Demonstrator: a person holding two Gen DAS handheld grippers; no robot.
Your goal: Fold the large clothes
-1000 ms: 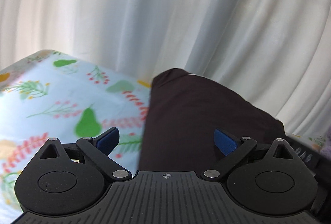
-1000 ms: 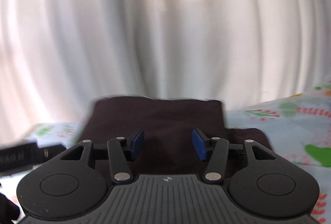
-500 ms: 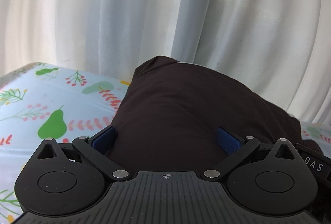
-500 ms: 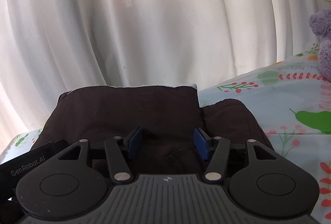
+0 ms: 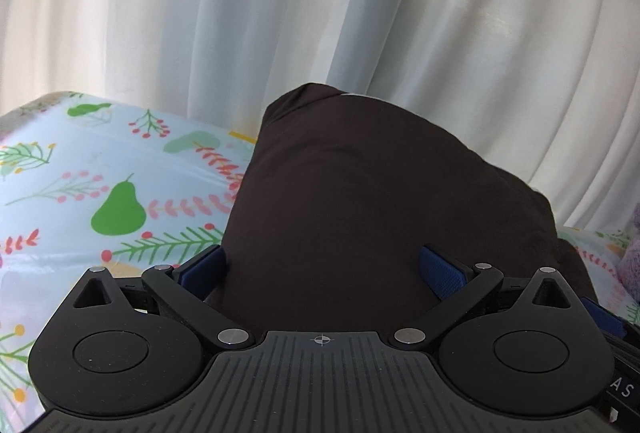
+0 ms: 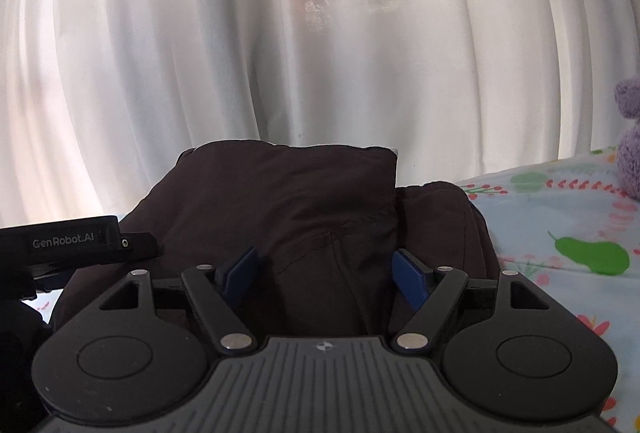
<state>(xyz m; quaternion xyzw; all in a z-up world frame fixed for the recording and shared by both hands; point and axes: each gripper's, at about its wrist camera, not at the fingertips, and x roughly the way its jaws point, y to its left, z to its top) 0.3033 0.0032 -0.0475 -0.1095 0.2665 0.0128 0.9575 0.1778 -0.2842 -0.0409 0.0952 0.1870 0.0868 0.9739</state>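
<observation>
A dark brown, soft, folded garment (image 5: 360, 201) lies as a thick block on the light blue tablecloth printed with green pears and red twigs (image 5: 120, 169), at its far edge, just in front of the white pleated curtain (image 5: 320, 13). In the left wrist view the left gripper (image 5: 322, 267) is directly before the near side of this garment, and its two blue-padded fingers (image 5: 440, 269) are spread wide, one at the left edge of the cloth and one over its right part; I cannot tell if the pads touch the fabric. Nothing is pinched between them. In the right wrist view the right gripper (image 6: 326, 267) faces the same dark brown garment (image 6: 288, 209), and its blue pads (image 6: 408, 273) are also held apart, with a raised fold of the cloth between them but no clear contact. On the right side of the folded block a second, lower part of the garment sticks out beside it. The black body of the other gripper, with white letters "GenRobot.AI" (image 6: 76, 245), is visible at the left of this view, next to the garment. A purple fluffy toy (image 6: 628, 141) sits on the tablecloth (image 6: 560, 217) at the far right, well apart from the garment.
</observation>
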